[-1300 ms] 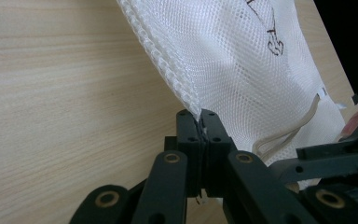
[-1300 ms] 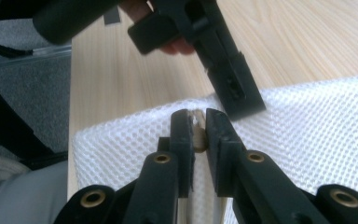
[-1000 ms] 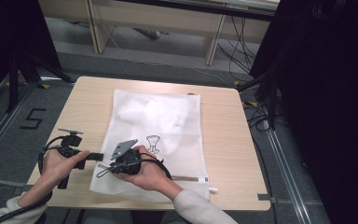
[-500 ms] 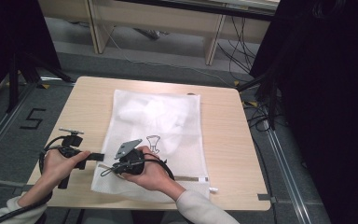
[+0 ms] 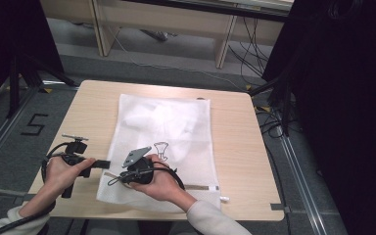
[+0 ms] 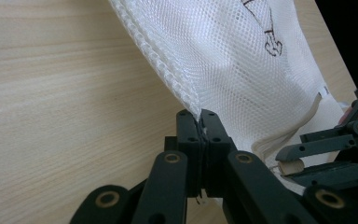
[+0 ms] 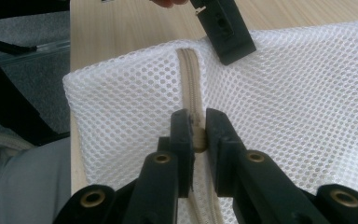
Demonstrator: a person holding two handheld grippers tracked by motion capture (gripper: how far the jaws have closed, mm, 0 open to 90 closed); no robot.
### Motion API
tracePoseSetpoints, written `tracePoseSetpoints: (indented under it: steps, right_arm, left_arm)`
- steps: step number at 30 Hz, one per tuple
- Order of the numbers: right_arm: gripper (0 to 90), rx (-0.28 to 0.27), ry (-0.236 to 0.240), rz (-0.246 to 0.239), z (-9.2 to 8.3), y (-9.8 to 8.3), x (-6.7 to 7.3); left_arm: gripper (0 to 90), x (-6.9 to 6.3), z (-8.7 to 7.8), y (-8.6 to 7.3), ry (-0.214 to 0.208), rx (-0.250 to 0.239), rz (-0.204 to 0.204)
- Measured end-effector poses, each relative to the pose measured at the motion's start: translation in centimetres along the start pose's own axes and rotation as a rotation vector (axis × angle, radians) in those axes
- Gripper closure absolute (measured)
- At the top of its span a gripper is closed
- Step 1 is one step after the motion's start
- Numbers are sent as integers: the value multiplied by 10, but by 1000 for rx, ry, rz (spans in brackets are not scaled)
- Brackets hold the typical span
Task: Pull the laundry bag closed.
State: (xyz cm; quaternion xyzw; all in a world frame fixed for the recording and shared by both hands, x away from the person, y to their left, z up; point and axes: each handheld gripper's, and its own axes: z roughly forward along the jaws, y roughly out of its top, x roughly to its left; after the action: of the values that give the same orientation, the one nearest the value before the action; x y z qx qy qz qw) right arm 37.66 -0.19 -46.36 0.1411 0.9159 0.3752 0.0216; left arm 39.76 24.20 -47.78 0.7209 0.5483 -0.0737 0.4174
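Note:
A white mesh laundry bag (image 5: 166, 122) with a small black drawing lies flat on the wooden table (image 5: 235, 147). Its beige zipper (image 7: 189, 74) runs along the near edge. My left gripper (image 5: 105, 164) (image 6: 199, 116) is shut on the bag's left near edge. My right gripper (image 5: 113, 179) (image 7: 197, 116) is just beside it, shut on the zipper pull (image 7: 198, 140). In the right gripper view the left gripper (image 7: 226, 32) pinches the mesh beyond the zipper's end. In the left gripper view the right gripper (image 6: 335, 149) shows at the lower right.
The table's near edge (image 5: 176, 215) is just below both hands. A "5" is marked on the floor (image 5: 34, 125) at the left. Cables and desk legs stand beyond the far edge, and black curtains hang on both sides.
My right gripper has edged slightly to the right along the bag's near edge. The left gripper has kept its hold and barely moved.

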Motion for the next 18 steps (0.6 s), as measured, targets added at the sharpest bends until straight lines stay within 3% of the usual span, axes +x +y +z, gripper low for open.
tracePoseSetpoints:
  steps: [1, 18]
  right_arm:
    - [827, -4, -2, -18, 0, 0, -1]
    - [826, 20, -10, 6, -7, -10, -2]
  left_arm:
    - [875, 1, 0, 0, -12, 10, 1]
    - [875, -2, -1, 1, -3, -6, 1]
